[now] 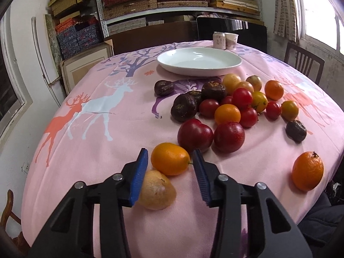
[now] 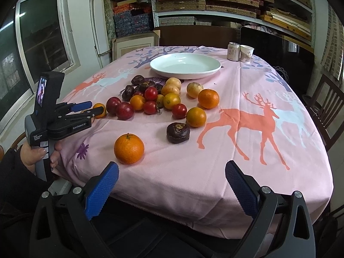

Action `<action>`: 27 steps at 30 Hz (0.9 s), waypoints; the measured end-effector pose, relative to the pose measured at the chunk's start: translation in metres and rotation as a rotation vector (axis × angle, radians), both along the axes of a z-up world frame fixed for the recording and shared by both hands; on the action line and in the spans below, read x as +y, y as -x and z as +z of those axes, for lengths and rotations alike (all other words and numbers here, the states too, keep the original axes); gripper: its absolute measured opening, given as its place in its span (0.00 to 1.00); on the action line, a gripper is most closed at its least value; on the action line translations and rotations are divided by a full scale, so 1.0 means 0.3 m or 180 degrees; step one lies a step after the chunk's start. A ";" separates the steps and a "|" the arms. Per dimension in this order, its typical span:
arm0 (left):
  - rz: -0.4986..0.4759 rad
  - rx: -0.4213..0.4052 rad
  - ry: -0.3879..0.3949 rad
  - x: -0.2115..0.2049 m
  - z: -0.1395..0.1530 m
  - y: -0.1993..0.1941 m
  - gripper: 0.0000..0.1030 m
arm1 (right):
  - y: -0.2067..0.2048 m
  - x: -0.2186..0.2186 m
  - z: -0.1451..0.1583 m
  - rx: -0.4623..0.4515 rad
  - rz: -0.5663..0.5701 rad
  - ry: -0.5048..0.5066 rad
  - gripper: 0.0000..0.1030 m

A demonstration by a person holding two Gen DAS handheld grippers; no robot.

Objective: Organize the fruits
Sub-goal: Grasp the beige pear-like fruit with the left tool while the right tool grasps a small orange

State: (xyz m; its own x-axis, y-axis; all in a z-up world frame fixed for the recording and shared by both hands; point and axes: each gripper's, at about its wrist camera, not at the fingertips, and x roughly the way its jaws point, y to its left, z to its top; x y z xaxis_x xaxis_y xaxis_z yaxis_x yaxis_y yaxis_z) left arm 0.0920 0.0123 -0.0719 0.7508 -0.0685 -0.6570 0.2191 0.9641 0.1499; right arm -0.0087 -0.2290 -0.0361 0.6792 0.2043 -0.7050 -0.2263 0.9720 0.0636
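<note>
My left claw [image 1: 169,165], spread wide, brackets a small orange fruit [image 1: 170,158] on the tablecloth [image 1: 96,133]; next I pinch and carry it to the empty plate [image 1: 198,61]. My right claw [image 2: 172,185] hangs spread, empty.

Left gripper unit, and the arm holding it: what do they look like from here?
The left gripper is matte black plastic with blue ribbed finger pads and silver pivot rivets. Its body carries white "GenRobot.AI" and "Data Acquisition System" lettering and a small lit screen. The bare hand emerges from a dark sleeve. No cables visible.
</note>
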 end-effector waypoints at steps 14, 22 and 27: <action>-0.0111 -0.0041 -0.0244 0.009 -0.013 -0.004 0.29 | -0.001 0.006 -0.001 0.0000 0.0009 0.0027 0.97; -0.0280 -0.0045 -0.0012 0.102 -0.006 0.046 0.27 | 0.001 0.006 -0.002 -0.0003 0.0011 0.0034 0.97; -0.0317 -0.0050 0.0010 0.119 0.001 0.078 0.27 | 0.000 0.008 -0.002 -0.0003 0.0010 0.0039 0.97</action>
